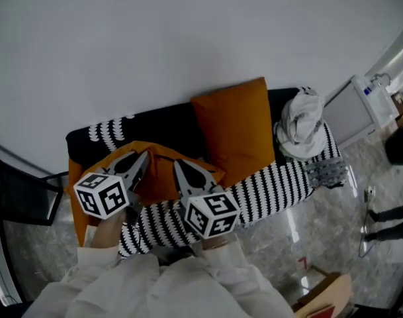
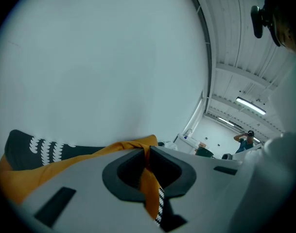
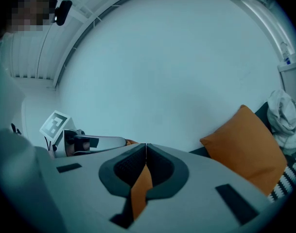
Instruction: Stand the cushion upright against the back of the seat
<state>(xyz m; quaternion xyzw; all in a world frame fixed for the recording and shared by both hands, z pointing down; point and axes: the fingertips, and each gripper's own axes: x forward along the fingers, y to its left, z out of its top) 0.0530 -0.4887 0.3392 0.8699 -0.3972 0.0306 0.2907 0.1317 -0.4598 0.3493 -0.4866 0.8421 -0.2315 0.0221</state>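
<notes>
While I grip it with both tools, orange cushion (image 1: 163, 177) sits at left part of striped seat (image 1: 274, 187), in front of black backrest (image 1: 168, 128). My left gripper (image 1: 141, 159) clenched on its edge, orange fabric pinched between jaws. My right gripper (image 1: 180, 167) likewise clamped on orange fold, just beside left one. Further right, second orange cushion (image 1: 237, 128) stands upright against backrest. White cloth bundle (image 1: 302, 126) beyond it at seat's right end.

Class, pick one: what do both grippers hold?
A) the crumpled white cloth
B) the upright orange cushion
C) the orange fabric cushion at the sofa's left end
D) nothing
C: the left gripper and right gripper each pinch the orange fabric cushion between shut jaws.
</notes>
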